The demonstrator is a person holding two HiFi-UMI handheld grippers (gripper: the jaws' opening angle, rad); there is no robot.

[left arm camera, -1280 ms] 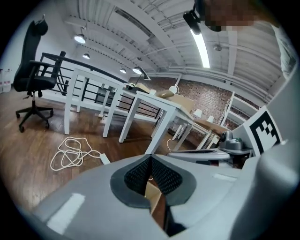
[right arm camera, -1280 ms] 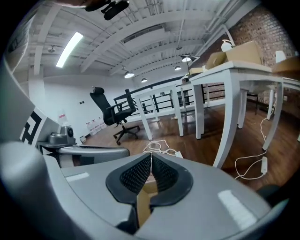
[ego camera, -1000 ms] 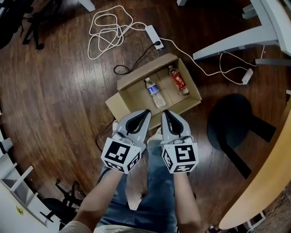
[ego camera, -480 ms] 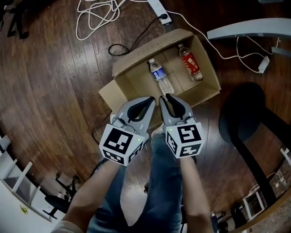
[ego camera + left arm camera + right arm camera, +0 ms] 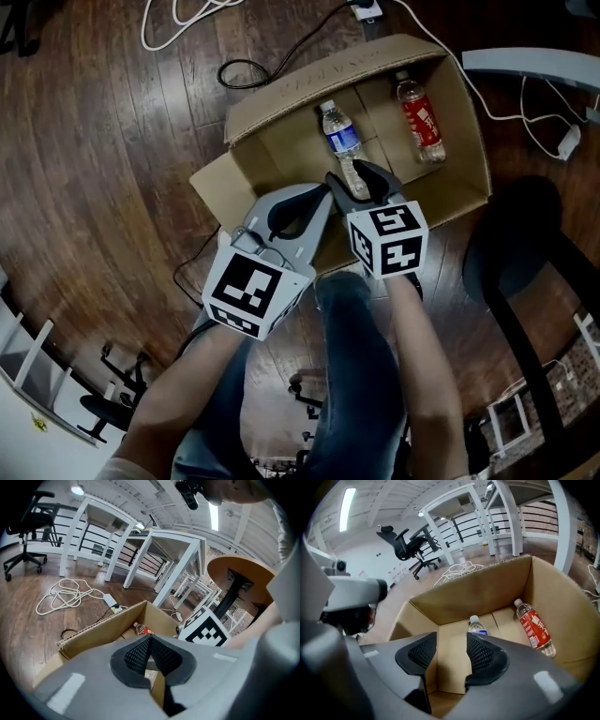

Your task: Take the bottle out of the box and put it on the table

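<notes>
An open cardboard box stands on the wooden floor. Two bottles lie in it: a clear one with a blue label and one with a red label. My right gripper reaches over the box's near wall, just short of the blue-label bottle. Its jaws have just been opening and stand open with nothing between them. The red-label bottle lies off to their right. My left gripper hangs by the near wall, tips shut together and empty.
White cables and a black cable lie on the floor beyond the box. A black stool stands at the right, by a white table leg. White tables, an office chair and a round wooden table stand further off.
Both grippers have sunk toward the box, which now looks larger and nearer. The right gripper's jaws have parted and its tips have passed over the box's near wall.
</notes>
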